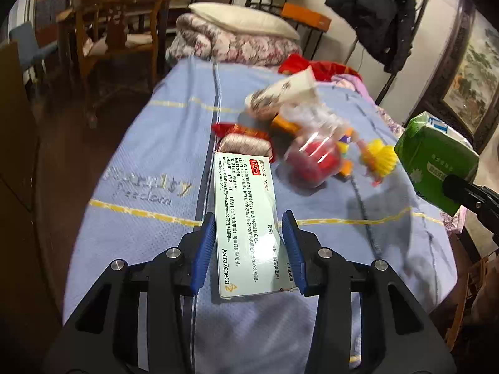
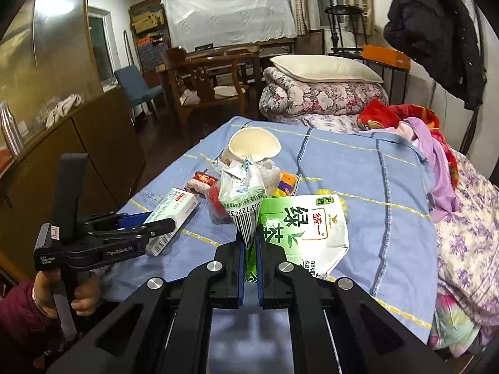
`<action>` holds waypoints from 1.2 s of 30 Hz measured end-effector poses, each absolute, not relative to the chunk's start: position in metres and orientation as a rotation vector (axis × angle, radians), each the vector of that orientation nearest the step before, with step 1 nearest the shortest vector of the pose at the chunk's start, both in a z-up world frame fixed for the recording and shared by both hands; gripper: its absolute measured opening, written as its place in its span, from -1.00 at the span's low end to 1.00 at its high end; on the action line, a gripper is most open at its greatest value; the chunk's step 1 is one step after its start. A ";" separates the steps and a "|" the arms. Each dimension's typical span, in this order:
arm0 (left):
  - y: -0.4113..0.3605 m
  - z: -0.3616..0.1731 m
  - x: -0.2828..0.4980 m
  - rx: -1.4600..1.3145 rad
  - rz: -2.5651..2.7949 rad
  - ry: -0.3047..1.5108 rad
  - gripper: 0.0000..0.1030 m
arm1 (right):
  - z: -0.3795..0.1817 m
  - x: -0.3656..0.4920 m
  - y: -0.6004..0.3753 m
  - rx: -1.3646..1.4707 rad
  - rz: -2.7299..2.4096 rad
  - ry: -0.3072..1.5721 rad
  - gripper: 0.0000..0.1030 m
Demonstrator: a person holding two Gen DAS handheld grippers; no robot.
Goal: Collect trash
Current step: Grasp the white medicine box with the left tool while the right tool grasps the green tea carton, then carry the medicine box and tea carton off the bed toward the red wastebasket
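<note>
A white AstraZeneca medicine box (image 1: 246,218) lies on the blue bedspread (image 1: 140,187). My left gripper (image 1: 249,221) is around its near half, jaws touching or nearly touching its sides; it also shows in the right wrist view (image 2: 149,221) on the box (image 2: 173,212). My right gripper (image 2: 249,240) is shut on a flattened green tea carton (image 2: 299,227), held above the bed; the carton shows at the right of the left wrist view (image 1: 436,162). A pile of trash lies beyond: red wrappers (image 1: 246,140), a clear bag (image 1: 312,143), a paper cup (image 2: 254,145).
A folded floral quilt (image 2: 324,96) and pillow (image 2: 324,68) lie at the bed's head. Red and purple clothes (image 2: 430,137) are heaped on the right. A wooden cabinet (image 2: 78,143) stands left, wooden table and chairs (image 2: 212,74) behind.
</note>
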State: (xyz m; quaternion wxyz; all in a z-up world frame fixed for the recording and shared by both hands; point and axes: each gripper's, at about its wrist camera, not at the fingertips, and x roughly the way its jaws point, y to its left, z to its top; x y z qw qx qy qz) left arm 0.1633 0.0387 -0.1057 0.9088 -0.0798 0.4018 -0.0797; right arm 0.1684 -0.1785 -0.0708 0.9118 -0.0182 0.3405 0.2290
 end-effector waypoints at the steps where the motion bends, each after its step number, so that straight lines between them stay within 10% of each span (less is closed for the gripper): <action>1: 0.038 -0.101 0.161 -0.161 -0.169 0.819 -0.15 | -0.068 0.166 -0.182 -0.024 0.471 0.698 -0.88; 25: -0.067 0.007 0.061 -0.077 -0.446 0.641 -0.15 | 0.003 0.042 -0.311 0.118 0.288 0.571 -0.87; 36: -0.161 0.006 0.045 0.000 -0.625 0.684 -0.15 | -0.057 -0.011 -0.448 0.320 0.063 0.694 -0.87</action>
